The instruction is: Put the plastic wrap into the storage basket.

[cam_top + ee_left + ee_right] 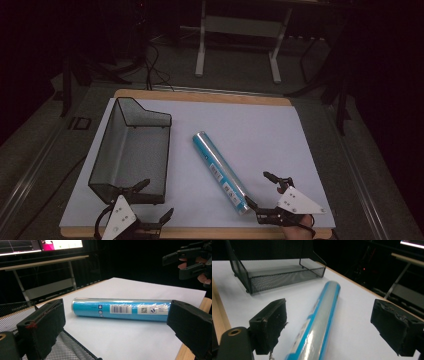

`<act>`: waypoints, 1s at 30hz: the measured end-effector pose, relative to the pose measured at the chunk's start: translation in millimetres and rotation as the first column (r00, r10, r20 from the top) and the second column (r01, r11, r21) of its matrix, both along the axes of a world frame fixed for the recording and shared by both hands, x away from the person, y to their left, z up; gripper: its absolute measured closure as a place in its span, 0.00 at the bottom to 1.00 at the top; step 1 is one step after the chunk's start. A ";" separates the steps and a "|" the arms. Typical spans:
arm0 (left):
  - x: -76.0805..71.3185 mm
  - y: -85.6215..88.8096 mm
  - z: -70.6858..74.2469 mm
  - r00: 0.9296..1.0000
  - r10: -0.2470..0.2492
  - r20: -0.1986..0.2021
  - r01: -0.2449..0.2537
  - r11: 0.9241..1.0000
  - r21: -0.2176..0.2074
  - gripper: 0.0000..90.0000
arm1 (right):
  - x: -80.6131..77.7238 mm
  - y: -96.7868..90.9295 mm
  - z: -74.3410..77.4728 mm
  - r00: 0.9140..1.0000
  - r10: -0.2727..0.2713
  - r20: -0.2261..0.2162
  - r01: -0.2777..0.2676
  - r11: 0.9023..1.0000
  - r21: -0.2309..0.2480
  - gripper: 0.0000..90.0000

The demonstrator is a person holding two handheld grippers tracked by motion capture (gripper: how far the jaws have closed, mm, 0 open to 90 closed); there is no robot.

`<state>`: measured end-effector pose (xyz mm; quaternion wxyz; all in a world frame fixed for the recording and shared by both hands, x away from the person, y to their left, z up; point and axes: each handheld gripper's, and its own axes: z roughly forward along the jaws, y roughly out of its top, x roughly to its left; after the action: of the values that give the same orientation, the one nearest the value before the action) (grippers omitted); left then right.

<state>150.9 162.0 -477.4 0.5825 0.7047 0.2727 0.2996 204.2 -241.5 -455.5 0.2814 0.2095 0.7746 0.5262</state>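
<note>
We find a blue roll (220,171) wrapped in clear film lying flat on the white surface (260,130), running from the centre of the high view down toward the lower right. Its printed label with a barcode faces the left claw's camera. A black wire-mesh tray (131,150) stands at the left of the high view, just beside the roll but apart from it.

We note the right claw (260,192) at the lower right of the high view, held by a hand (298,231) at the bottom edge. Its jaws stand wide, one on either side of the near end of the roll; in the right gripper view the roll rises from the bottom centre between the two black pads, and neither pad touches it.

We note the left claw (156,200) at the lower left of the high view, against the near end of the tray. Its jaws stand wide and hold nothing. In the left gripper view the mesh of the tray sits under the left pad, and the roll lies crosswise beyond it.
</note>
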 end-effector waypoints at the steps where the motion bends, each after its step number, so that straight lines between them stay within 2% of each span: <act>1: -0.3 -0.2 -0.1 1.000 -0.003 0.001 0.003 1.000 0.002 0.03 | 0.3 1.4 1.2 1.000 0.004 0.002 -0.004 1.000 -0.005 0.14; 9: -1.0 -1.1 -0.3 1.000 -0.006 0.005 0.005 1.000 0.005 0.03 | 7.9 16.6 12.9 0.999 0.037 -0.029 -0.038 0.999 -0.035 0.12; 16: -1.8 -1.3 0.1 1.000 -0.006 0.007 0.006 1.000 -0.001 0.03 | 24.6 29.6 25.0 0.999 0.024 -0.041 -0.025 0.999 -0.024 0.10; 19: -1.9 -1.1 0.2 1.000 -0.005 0.009 0.005 1.000 0.001 0.03 | 32.3 36.1 29.4 0.999 0.019 -0.045 -0.020 0.999 -0.038 0.10; 25: -1.5 0.2 0.4 1.000 -0.002 0.007 0.002 1.000 -0.003 0.03 | 47.4 48.6 32.4 0.996 -0.002 -0.087 0.001 1.000 -0.014 0.09; 30: -1.7 0.0 0.4 1.000 -0.006 0.007 0.006 1.000 -0.001 0.03 | 56.5 58.5 33.5 0.991 0.003 -0.131 -0.007 1.000 -0.026 0.09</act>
<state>149.2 162.0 -477.0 0.5846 0.7042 0.2690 0.3002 260.7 -183.1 -422.0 0.2315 0.2377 0.7989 0.5017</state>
